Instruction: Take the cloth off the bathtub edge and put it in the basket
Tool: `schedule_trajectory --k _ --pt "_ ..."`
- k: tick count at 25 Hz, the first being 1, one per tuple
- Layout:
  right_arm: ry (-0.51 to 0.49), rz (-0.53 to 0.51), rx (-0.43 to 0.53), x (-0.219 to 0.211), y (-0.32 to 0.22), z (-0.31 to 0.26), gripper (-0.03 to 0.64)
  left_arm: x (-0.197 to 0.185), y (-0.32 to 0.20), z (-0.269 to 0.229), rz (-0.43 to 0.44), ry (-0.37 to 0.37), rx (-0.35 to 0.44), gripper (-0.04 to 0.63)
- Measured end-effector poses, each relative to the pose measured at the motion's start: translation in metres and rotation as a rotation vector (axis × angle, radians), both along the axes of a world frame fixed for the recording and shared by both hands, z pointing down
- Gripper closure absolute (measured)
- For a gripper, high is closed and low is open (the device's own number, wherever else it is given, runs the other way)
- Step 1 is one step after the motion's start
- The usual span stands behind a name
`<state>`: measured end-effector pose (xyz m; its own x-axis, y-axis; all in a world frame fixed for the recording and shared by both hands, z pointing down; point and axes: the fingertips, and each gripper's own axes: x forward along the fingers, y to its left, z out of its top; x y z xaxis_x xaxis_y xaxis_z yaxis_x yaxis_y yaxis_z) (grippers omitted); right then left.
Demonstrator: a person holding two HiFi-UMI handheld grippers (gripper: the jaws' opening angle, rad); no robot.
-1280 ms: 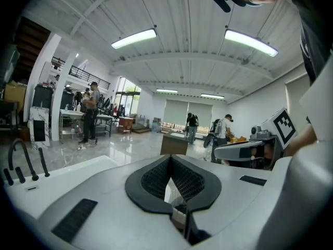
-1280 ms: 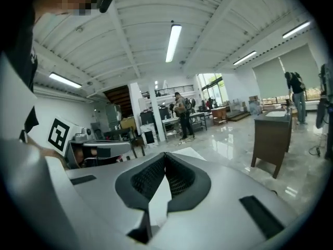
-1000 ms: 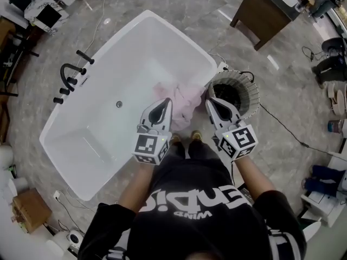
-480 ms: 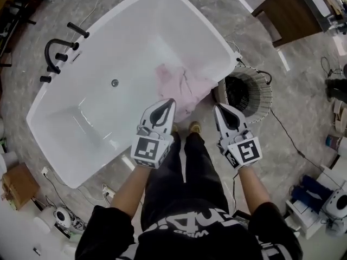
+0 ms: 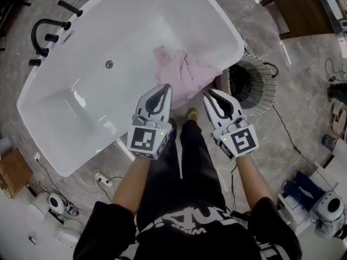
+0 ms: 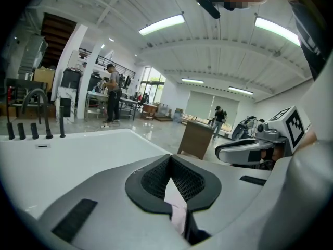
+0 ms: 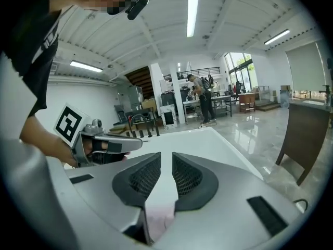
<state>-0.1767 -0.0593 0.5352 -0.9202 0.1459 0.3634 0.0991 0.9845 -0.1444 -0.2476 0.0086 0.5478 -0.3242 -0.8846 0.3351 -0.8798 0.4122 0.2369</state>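
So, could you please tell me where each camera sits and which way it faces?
Head view: on the head, steeply down at tub, cloth, basket; shows arms, legs, left gripper, right gripper.
Left gripper view: on that gripper, across the tub; shows its jaws, the right gripper.
Right gripper view: likewise; shows its jaws, the left gripper.
All three share the tub.

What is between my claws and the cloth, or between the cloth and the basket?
Nothing visible. The pink cloth hangs over the bathtub rim ahead of the left claw and right claw; the basket stands open beside it.
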Motion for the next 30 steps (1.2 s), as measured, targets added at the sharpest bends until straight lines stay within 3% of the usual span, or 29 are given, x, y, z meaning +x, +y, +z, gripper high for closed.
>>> schedule_trajectory --k 5,7,12,22,30 --pt "-0.001 -0.04 -0.051 -0.007 0.003 0.005 0.414 0.001 0.003 0.011 -0.01 0.011 -0.018 0.583" --pt "0.006 -0.061 -0.072 -0.006 0.006 0.007 0.379 0.003 0.001 0.013 -0.009 0.016 -0.018 0.582" --pt "0.065 -0.112 -0.026 0.0 0.006 0.025 0.374 0.006 0.001 0.017 -0.012 0.02 -0.021 0.583" --pt "0.241 -0.416 0.185 0.0 0.018 0.102 0.374 0.01 0.011 0.031 -0.032 0.039 -0.036 0.583" --pt "0.389 -0.766 0.522 0.004 0.039 0.191 0.374 0.019 0.027 0.045 -0.048 0.077 -0.052 0.583"
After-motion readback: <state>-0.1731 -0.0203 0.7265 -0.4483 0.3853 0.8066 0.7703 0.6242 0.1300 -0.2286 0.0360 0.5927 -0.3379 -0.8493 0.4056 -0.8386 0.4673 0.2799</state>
